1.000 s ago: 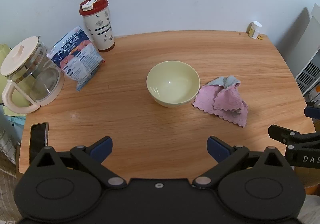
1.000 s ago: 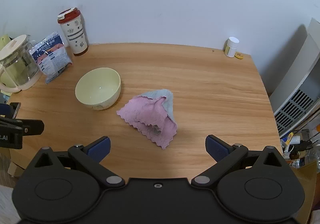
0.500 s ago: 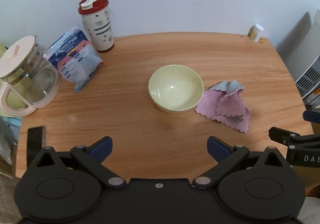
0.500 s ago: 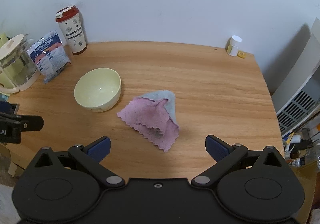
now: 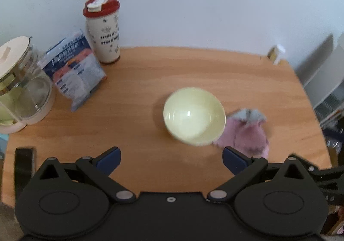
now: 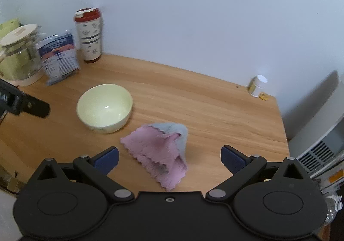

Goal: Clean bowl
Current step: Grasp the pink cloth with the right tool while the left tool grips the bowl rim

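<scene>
Pale yellow-green round ceramic bowl [image 5: 194, 116] upright near the middle of the light brown wooden table [image 5: 139, 95], empty inside, with a small glint of light on its inner wall. Crumpled pink-and-grey-blue scallop-edged cloth [image 6: 160, 150] lying just beside the bowl on the right, edge touching or nearly touching the bowl's base in the left wrist view; slightly apart from it in the right wrist view.

Left hand-held gripper [image 5: 171, 158] released, blue-padded fingers spread wide, nothing between them, hovering above the near edge of the table with the bowl ahead and slightly right. Right hand-held gripper [image 6: 169, 156] likewise released and spread wide, positioned over the near part of the cloth, the cloth lying between the two finger pads in view but ungrasped; whether touching the cloth, cannot tell.

At the back left: white tumbler with red lid and dark patterned bands [image 5: 103, 29], upright near the wall. Blue-and-white printed plastic packet [image 5: 74, 73] leaning just in front of it. Clear glass jug with cream lid and base [image 5: 20, 86] at the far left edge. Black flat phone [image 5: 24, 167] at the near left table edge. Small white-capped yellow bottle [image 6: 257, 85] at the far right corner, a small yellow round object [image 6: 263, 96] just beside it. Left wrist view slightly blurred.
</scene>
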Demonstrator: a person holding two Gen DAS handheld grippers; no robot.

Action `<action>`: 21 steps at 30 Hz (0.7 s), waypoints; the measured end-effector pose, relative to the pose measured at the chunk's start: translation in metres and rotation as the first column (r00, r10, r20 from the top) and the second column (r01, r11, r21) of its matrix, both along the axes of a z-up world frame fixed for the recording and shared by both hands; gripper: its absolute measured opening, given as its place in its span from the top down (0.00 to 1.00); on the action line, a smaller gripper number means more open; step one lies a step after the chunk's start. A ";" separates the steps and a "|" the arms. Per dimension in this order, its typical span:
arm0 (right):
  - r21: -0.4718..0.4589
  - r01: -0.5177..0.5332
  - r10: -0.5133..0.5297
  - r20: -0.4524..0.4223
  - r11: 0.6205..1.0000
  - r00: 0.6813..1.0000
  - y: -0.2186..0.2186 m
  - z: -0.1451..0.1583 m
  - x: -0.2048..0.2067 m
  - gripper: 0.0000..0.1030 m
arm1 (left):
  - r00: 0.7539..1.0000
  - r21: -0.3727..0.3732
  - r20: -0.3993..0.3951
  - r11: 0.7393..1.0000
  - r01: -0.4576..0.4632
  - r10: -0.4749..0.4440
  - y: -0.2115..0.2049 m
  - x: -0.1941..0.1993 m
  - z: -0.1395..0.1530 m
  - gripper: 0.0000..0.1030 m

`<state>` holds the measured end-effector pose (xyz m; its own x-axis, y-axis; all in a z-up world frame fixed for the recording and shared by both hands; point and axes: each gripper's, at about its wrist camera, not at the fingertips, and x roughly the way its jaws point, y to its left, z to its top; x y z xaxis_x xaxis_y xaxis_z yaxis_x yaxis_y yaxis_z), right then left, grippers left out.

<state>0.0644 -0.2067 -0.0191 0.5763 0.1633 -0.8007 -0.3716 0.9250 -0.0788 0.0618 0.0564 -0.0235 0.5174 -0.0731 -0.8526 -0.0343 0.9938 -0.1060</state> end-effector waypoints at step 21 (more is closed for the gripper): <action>-0.049 -0.066 0.064 -0.024 0.997 0.998 0.035 -0.059 0.036 0.10 | 0.985 0.119 0.093 0.983 0.137 -0.148 0.013 0.046 -0.041 0.00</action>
<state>0.1002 -0.1717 -0.0780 0.5476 0.1592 -0.8215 -0.4330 0.8940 -0.1153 0.1079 0.0692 -0.0641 0.5922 -0.0593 -0.8036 0.1138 0.9934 0.0105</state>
